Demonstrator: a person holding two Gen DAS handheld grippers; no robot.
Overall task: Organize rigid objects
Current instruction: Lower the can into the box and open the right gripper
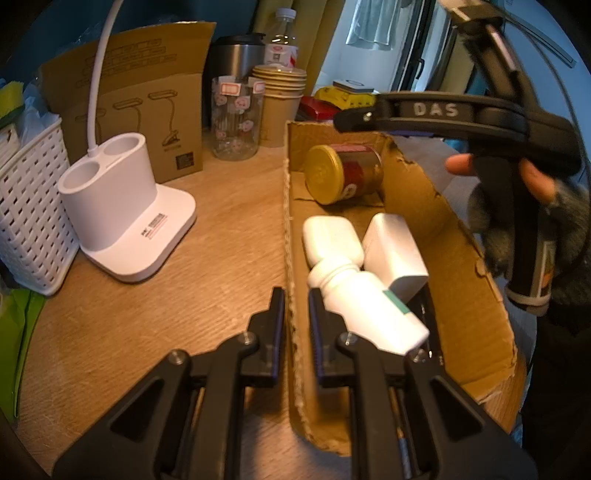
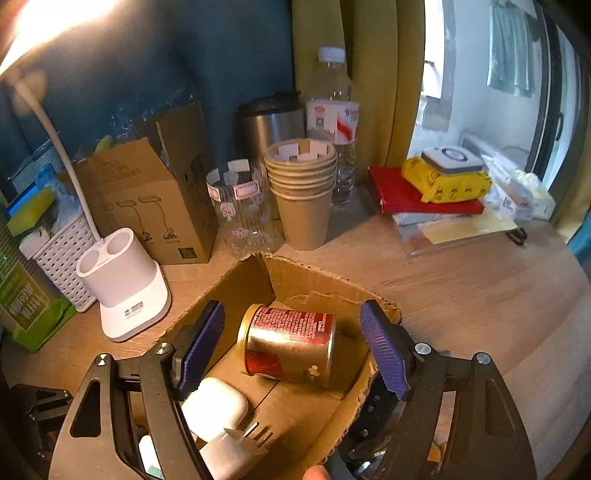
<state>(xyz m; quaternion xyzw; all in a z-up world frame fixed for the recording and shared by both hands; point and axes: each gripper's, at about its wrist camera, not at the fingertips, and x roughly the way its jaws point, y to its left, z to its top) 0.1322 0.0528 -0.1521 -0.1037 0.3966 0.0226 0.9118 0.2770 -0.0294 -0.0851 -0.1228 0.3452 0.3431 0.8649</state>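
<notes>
Jaws of right gripper (image 1: pixel 351 120), "DAS" lettering, over cardboard box (image 1: pixel 465 295).

text: "DAS" | on: right hand-held gripper (image 1: pixel 354 120) arm | other labels: unreadable

We look across a light wooden worktop (image 2: pixel 461 291) pushed against a dark teal wall (image 2: pixel 155 66). A mustard-yellow curtain (image 2: pixel 373 81) hangs where the wall ends, and beside it, on our right, a window (image 2: pixel 480 74) with a dark frame lets in pale daylight; something cloth-like hangs beyond the glass, too blurred for us to name. At the upper left of the right wrist view we see a warm glare from a lamp head (image 2: pixel 44 26) on a white bendable neck (image 2: pixel 70 170), and it casts an amber tone over the near wood, while the window side stays cool and bluish.
</notes>
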